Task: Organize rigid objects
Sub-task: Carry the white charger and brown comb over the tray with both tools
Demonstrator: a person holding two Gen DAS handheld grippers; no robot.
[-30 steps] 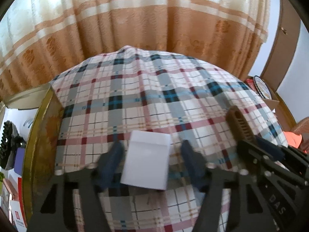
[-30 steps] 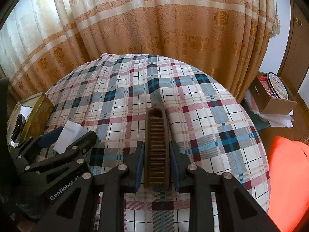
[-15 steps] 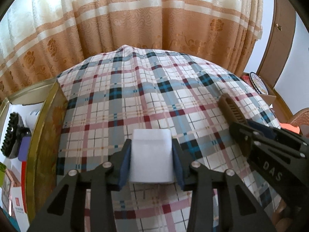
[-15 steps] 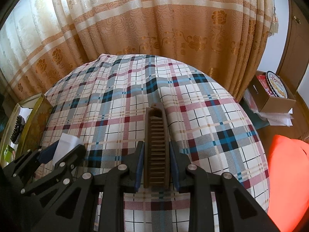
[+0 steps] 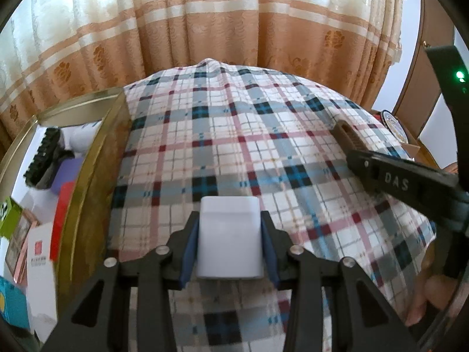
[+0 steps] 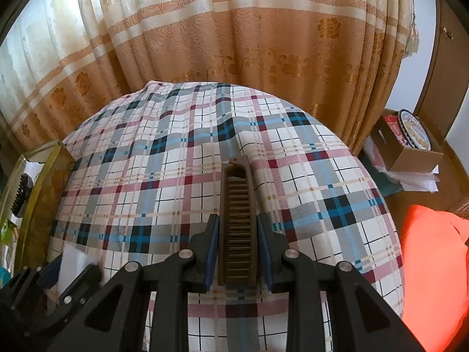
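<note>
white box: (image 5: 229,242) small rigid carton, clamped between the blue pads of the left claw (image 5: 229,245), carried above the plaid cloth (image 5: 222,135)
brown comb: (image 6: 238,228) long axis runs straight away from the right claw (image 6: 238,249), pinched near its base, tip pointing toward the curtain (image 6: 234,44)
left claw: narrow, holding the white box; pads press both side faces
right claw: narrow, holding the brown comb
gold tin: (image 5: 96,158) open box at the left edge of the cloth, already holds a black comb (image 5: 44,154) and cards
key relation: gold tin lies left of the white box and beside it; left hand is nearer the tin, right claw is far side, so box likely goes in first
change, left: a second ago the jaws stood wide with the box loose on the cloth; now closed on it, and the tin looms larger at left
change, right: same grip on the comb, same pose
risk: box face is smooth, could slip if tilted over the tin wall
</note>
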